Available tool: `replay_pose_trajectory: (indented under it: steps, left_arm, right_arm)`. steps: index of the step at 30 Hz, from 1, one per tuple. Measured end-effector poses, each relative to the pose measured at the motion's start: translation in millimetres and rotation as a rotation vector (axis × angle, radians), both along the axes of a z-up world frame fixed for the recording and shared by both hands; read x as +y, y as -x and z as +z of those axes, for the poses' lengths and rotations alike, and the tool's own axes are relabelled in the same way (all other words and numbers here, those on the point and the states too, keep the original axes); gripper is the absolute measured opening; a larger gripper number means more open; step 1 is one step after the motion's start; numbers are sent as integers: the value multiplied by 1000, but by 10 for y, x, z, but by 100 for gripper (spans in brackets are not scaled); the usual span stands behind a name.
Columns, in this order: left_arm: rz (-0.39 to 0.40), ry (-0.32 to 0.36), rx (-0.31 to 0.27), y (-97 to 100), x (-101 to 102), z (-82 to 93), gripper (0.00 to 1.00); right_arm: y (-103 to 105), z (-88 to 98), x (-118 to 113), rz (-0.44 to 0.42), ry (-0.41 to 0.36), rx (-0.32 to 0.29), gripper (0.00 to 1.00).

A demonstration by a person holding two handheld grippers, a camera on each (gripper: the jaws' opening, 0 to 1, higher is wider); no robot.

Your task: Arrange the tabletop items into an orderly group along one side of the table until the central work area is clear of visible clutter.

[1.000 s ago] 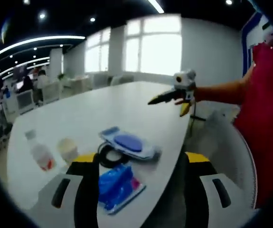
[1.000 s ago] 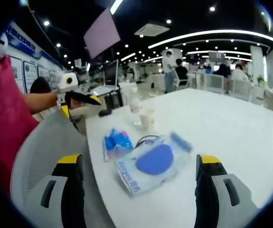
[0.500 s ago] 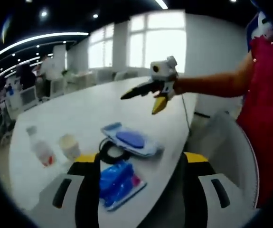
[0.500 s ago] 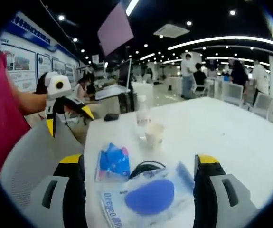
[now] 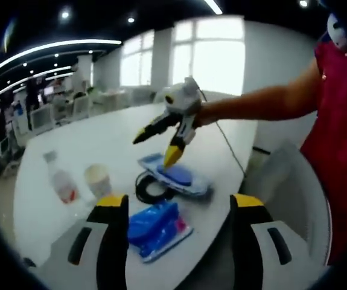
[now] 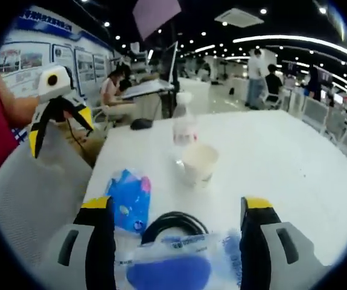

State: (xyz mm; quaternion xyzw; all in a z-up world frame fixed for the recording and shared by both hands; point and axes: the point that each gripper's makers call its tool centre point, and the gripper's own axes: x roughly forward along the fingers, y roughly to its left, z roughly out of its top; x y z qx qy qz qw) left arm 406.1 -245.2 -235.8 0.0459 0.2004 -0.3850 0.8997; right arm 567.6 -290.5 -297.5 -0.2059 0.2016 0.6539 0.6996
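Five items cluster near the counter [image 6: 294, 175] edge: a clear pouch with a blue oval [image 5: 176, 176], a black cable coil [image 5: 151, 190], a blue packet [image 5: 156, 223], a paper cup [image 6: 198, 163] and a plastic bottle [image 6: 184, 128]. My right gripper [image 5: 161, 140] hangs over the pouch with jaws spread and empty; my left gripper [image 6: 60, 124] hovers off the counter at nine o'clock, jaws also apart, holding nothing. Risk as I judge it: the pouch overlaps the coil, so closing on it could drag the cable and nudge the cup or tip the bottle.
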Motion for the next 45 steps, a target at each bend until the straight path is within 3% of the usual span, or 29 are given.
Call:
replay_pose_trajectory:
  steps: [5,15,20,28,45]
  left_arm:
    - [18,8,2,-12,57,-14,64]
    - [38,28,4,-45,108,-33,64]
    - [41,29,4,-61,113,-35,63]
    - [40,31,7,-90,92,-46,62]
    - [25,32,13,-162,69,-64,62]
  right_arm:
    - [-102,-288,64,55,144,-58,79]
    - [-39,-678,50,261,448,-168,53]
    - [-32,-760,65,282,501,-135,42]
    - [-64,-965,-17,327,635,-164,30]
    - [-198,-1050,-199,295,705,-161,19]
